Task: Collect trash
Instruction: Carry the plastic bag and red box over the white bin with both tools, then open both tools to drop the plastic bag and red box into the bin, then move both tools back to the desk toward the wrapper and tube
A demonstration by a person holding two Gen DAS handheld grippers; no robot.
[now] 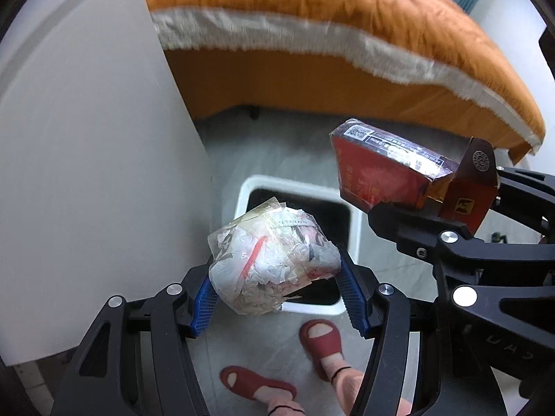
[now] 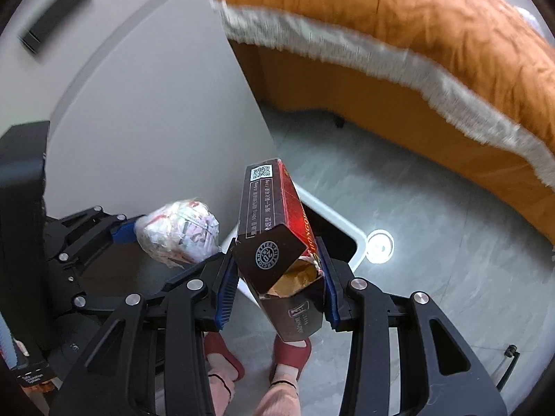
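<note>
My left gripper (image 1: 277, 291) is shut on a crumpled ball of clear wrapper and paper (image 1: 274, 263), held above a white trash bin with a black liner (image 1: 298, 194) on the floor. The ball also shows in the right wrist view (image 2: 178, 235). My right gripper (image 2: 277, 277) is shut on an opened red and brown cigarette box (image 2: 277, 228), held above the bin's rim (image 2: 347, 225). In the left wrist view the box (image 1: 385, 176) and the right gripper (image 1: 433, 228) are up and to the right of the ball.
A white cabinet side (image 1: 86, 159) stands close on the left. A bed with an orange blanket (image 1: 347, 17) runs behind the bin. The person's feet in red slippers (image 1: 322, 343) stand on the grey floor near the bin. A round floor drain (image 2: 380, 246) lies right of the bin.
</note>
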